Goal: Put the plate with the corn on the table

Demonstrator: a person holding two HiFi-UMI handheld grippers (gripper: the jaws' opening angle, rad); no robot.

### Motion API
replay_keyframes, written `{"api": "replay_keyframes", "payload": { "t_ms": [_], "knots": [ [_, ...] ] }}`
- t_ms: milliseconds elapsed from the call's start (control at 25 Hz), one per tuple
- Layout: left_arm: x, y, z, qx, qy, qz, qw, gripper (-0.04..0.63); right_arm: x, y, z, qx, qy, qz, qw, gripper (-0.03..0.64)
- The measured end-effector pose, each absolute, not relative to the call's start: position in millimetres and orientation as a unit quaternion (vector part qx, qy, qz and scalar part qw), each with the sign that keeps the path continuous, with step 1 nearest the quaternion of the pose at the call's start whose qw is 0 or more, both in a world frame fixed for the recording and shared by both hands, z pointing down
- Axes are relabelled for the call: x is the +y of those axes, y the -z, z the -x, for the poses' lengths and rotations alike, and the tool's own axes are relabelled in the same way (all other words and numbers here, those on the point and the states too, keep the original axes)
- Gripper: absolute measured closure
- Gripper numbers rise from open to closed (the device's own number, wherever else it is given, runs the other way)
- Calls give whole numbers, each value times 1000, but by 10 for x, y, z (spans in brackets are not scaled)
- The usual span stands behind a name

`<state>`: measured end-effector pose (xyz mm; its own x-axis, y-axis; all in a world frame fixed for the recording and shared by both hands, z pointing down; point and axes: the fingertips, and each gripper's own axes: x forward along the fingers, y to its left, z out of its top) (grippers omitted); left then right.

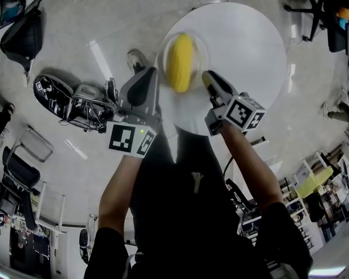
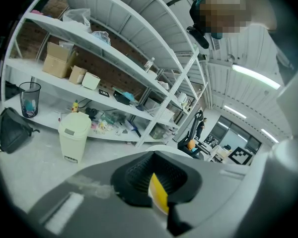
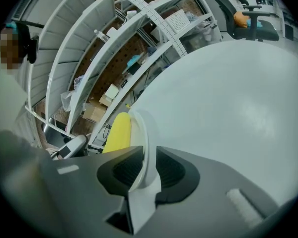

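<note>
A yellow corn cob (image 1: 180, 61) lies on a small white plate (image 1: 200, 45) held over the near edge of a round white table (image 1: 244, 45). My left gripper (image 1: 153, 74) is at the plate's left rim and my right gripper (image 1: 208, 79) at its right rim. In the right gripper view the plate's rim (image 3: 141, 133) stands between the pads of the right gripper (image 3: 144, 175), with the corn (image 3: 118, 130) beyond it and the table (image 3: 228, 113) behind. In the left gripper view the left gripper (image 2: 159, 192) is shut on a thin white and yellow edge.
A black bag (image 1: 23, 31) and a heap of gear (image 1: 75, 100) lie on the floor to the left. Office chairs (image 1: 331, 10) stand at the far right. White shelves (image 2: 104, 58) with boxes and a pale bin (image 2: 73, 135) stand ahead of the left gripper.
</note>
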<state>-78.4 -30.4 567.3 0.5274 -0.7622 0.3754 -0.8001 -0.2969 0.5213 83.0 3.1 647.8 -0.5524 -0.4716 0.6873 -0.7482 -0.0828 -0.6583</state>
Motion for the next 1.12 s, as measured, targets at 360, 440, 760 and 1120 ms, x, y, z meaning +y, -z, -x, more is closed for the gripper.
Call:
{"api": "replay_keyframes", "payload": {
  "t_ms": [360, 440, 760, 1120],
  "knots": [
    [-328, -5646, 787, -488, -25, -805, 338, 594, 33, -6441, -799, -670, -573, -456, 116, 571],
    [-321, -5631, 778, -488, -26, -805, 337, 592, 32, -6425, -799, -672, -572, -456, 116, 580],
    [-294, -5541, 709, -487, -23, -807, 334, 593, 41, -6379, -835, -674, -568, -457, 119, 603],
    [-249, -5388, 687, -489, -21, -809, 326, 593, 86, -6280, -795, -680, -564, -452, 119, 606]
  ]
}}
